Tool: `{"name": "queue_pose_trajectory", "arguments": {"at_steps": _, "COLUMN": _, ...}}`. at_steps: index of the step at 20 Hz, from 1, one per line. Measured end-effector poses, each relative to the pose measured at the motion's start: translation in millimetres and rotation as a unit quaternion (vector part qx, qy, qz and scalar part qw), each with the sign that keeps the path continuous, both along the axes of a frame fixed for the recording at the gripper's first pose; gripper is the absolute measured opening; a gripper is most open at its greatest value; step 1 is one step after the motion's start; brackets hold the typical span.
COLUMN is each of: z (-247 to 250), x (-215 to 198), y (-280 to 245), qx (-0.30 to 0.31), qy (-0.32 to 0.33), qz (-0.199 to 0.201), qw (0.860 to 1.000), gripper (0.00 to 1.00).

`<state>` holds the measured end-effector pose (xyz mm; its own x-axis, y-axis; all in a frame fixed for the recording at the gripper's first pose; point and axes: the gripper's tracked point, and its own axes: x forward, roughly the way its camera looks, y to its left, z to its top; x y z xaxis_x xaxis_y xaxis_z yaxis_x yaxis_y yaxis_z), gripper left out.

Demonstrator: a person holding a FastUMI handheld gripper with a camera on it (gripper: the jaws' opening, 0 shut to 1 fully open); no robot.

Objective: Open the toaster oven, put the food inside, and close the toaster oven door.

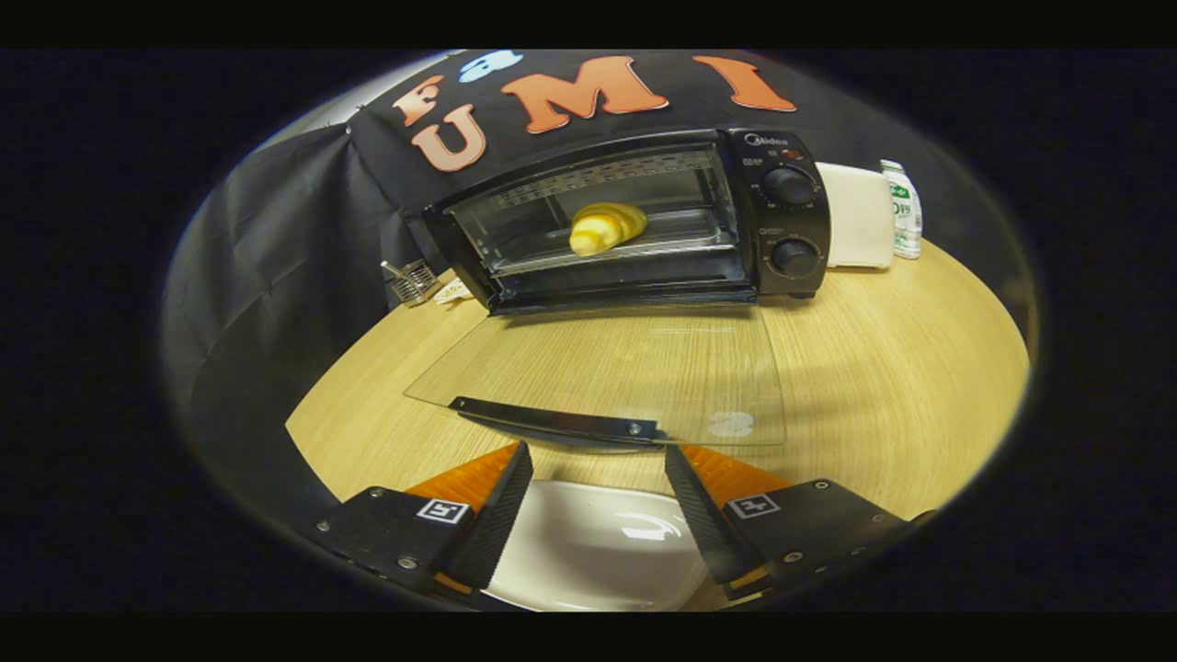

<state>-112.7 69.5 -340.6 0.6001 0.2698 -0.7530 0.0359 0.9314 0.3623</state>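
A black toaster oven [634,221] stands at the back of the wooden table, its glass door [607,377] folded down flat toward me. A yellow croissant [605,227] lies on the rack inside the oven. The door's black handle [556,421] runs along its near edge, just ahead of my fingers. My gripper [598,464] is open, with nothing held between its fingers. A white plate [598,552] lies on the table under and between the fingers.
To the right of the oven stand a white box [860,216] and a white bottle with a green label [904,210]. A small metal wire object [411,280] and something white lie left of the oven. Bare wooden table [901,368] spreads out to the right.
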Motion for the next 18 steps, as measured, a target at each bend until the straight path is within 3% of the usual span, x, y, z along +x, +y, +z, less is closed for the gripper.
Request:
{"name": "queue_pose_trajectory", "arguments": {"at_steps": 4, "z": 12, "x": 5, "y": 1, "qx": -0.053, "qy": -0.02, "qz": 0.018, "qw": 0.998, "gripper": 0.89}}
{"name": "queue_pose_trajectory", "arguments": {"at_steps": 10, "z": 37, "x": 18, "y": -6, "qx": -0.084, "qy": -0.075, "qz": 0.033, "qw": 0.993, "gripper": 0.92}}
{"name": "queue_pose_trajectory", "arguments": {"at_steps": 16, "z": 81, "x": 52, "y": -10, "qx": -0.044, "qy": -0.141, "qz": -0.011, "qw": 0.989, "gripper": 0.94}}
{"name": "queue_pose_trajectory", "arguments": {"at_steps": 18, "z": 88, "x": 63, "y": -5, "qx": -0.06, "qy": -0.161, "qz": -0.014, "qw": 0.985, "gripper": 0.93}}
